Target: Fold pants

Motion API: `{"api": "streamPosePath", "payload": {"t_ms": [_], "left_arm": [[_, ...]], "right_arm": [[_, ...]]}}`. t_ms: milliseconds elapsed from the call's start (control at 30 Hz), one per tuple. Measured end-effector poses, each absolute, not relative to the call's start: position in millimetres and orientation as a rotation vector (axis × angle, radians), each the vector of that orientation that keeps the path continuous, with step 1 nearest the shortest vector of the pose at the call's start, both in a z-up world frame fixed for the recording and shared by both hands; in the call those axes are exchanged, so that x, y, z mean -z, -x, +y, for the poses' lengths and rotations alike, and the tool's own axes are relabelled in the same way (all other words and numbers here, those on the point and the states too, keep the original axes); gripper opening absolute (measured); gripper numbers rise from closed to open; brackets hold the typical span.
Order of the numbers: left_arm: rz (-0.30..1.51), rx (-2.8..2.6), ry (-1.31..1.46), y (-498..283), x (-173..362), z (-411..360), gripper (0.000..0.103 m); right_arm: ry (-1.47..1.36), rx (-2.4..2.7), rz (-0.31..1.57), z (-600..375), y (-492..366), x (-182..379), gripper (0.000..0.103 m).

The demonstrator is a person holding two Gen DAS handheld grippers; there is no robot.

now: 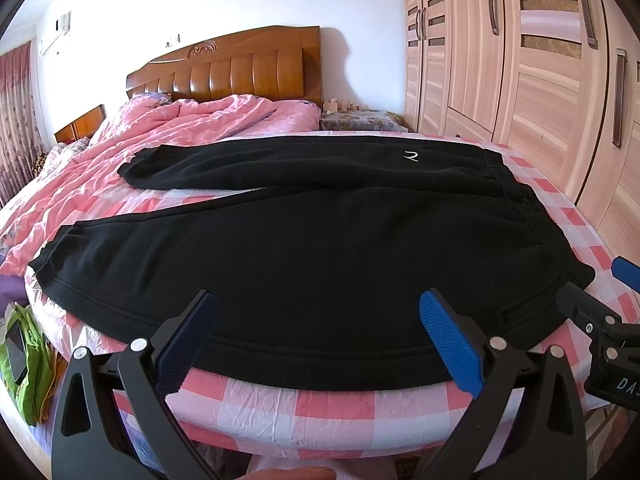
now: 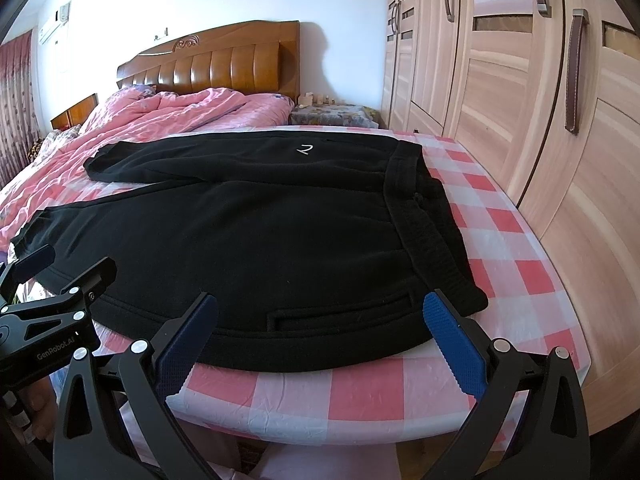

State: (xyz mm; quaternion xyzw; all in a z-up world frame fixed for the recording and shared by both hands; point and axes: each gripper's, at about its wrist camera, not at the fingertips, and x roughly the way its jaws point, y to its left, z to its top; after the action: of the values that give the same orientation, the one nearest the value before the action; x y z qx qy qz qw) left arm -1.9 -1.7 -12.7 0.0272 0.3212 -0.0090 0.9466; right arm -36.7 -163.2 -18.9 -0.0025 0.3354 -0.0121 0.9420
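Black pants (image 1: pixel 304 248) lie flat across the foot of the bed, waistband (image 1: pixel 532 208) to the right, both legs running left. A small white logo (image 1: pixel 410 156) marks the far leg. My left gripper (image 1: pixel 318 304) is open, its blue fingertips just above the near leg's edge, holding nothing. My right gripper (image 2: pixel 320 304) is open and empty too, over the pants (image 2: pixel 248 236) near the front pocket (image 2: pixel 340 312) and the waistband (image 2: pixel 424 224). Each gripper shows at the side of the other's view.
The bed has a pink-and-white checked sheet (image 1: pixel 332 404) and a rumpled pink quilt (image 1: pixel 160 128) by the wooden headboard (image 1: pixel 232 68). A wooden wardrobe (image 2: pixel 520 100) stands close on the right. Green fabric with a dark device (image 1: pixel 20 344) lies low on the left.
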Motion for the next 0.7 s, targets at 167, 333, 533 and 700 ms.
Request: {"api": "streamPosePath", "payload": {"t_ms": [167, 333, 533, 700], "left_arm": [[0.655, 0.019, -0.055, 2.2, 13.2, -0.8, 0.101], [0.658, 0.019, -0.056, 2.2, 13.5, 0.1, 0.101], [0.667, 0.02, -0.055, 3.5, 15.3, 3.9, 0.101], [0.675, 0.021, -0.056, 2.3, 15.1, 2.6, 0.101]], "right_arm": [[0.004, 0.024, 0.684, -163.8, 36.4, 18.7, 0.099], [0.003, 0.023, 0.685, -164.2, 36.0, 19.2, 0.099], [-0.001, 0.023, 0.689, -164.6, 36.7, 21.0, 0.099], [-0.003, 0.023, 0.691, -164.9, 37.7, 22.4, 0.099]]}}
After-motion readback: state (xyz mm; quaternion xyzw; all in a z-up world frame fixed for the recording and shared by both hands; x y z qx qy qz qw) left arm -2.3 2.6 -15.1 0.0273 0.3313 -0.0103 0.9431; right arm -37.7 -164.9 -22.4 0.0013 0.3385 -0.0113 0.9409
